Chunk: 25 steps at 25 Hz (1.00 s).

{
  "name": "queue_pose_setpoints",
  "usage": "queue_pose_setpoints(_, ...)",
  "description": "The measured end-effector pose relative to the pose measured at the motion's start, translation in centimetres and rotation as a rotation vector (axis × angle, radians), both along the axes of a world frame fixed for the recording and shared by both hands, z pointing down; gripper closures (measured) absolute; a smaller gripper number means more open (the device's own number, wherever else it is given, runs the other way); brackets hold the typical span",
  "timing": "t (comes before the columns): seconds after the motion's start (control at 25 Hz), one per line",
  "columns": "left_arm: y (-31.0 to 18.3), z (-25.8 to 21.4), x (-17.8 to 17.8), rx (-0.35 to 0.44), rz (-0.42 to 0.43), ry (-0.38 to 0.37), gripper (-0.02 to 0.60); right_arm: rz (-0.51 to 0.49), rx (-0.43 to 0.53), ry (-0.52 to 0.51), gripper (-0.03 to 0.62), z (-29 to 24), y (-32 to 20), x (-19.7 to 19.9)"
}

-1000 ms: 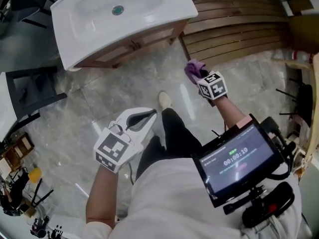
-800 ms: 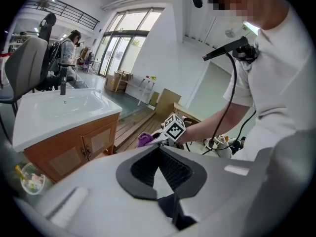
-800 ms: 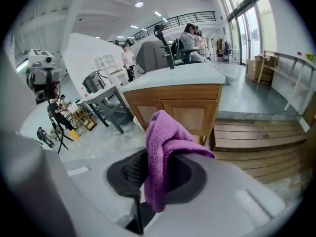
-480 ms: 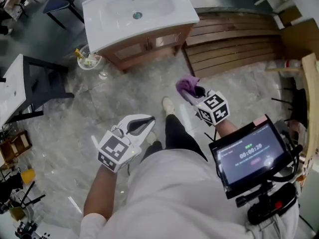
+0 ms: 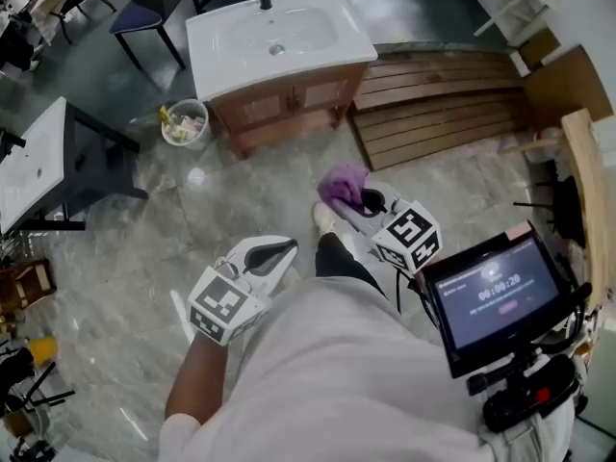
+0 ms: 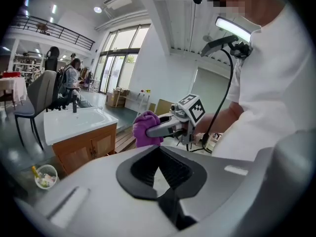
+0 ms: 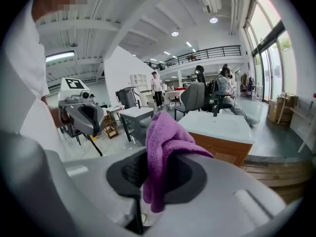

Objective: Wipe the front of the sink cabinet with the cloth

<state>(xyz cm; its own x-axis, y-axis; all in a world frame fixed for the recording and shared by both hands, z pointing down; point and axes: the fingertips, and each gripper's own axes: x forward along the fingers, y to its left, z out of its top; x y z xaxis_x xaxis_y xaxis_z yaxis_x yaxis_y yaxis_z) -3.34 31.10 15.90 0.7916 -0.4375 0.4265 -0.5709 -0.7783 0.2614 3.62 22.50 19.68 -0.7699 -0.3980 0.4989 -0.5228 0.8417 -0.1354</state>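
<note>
1. Gripping a bunched purple cloth [image 5: 343,185] in its jaws, the right gripper [image 5: 358,200] hangs above the marble floor [image 5: 231,195], well apart from the sink cabinet [image 5: 289,99].
2. The left gripper [image 5: 285,247] hovers nearby, jaws closed together on nothing.
3. A small bin [image 5: 185,123] stands beside the cabinet.

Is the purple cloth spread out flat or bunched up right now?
Bunched up. The purple cloth hangs as a crumpled wad from the right gripper, whose jaws are shut on it, apart from the sink cabinet.
</note>
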Motion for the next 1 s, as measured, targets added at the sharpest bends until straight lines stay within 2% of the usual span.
queue_pose_setpoints(0.32, 3.3, -0.1, -1.4, 0.012, -0.022, 0.019, 0.577, -0.055, 0.019, -0.023, 0.522, -1.2, 6.7, -2.7)
queue_pose_setpoints(0.64, 5.7, -0.4, -1.6, 0.026, 0.002, 0.02, 0.577, -0.059, 0.029, -0.034, 0.522, -1.6, 9.6, -3.5)
queue_pose_setpoints(1.0, 6.8, 0.0, -3.7, 0.028, -0.025, 0.018, 0.577, -0.108, 0.045, -0.029, 0.522, -1.8, 11.1, -6.0)
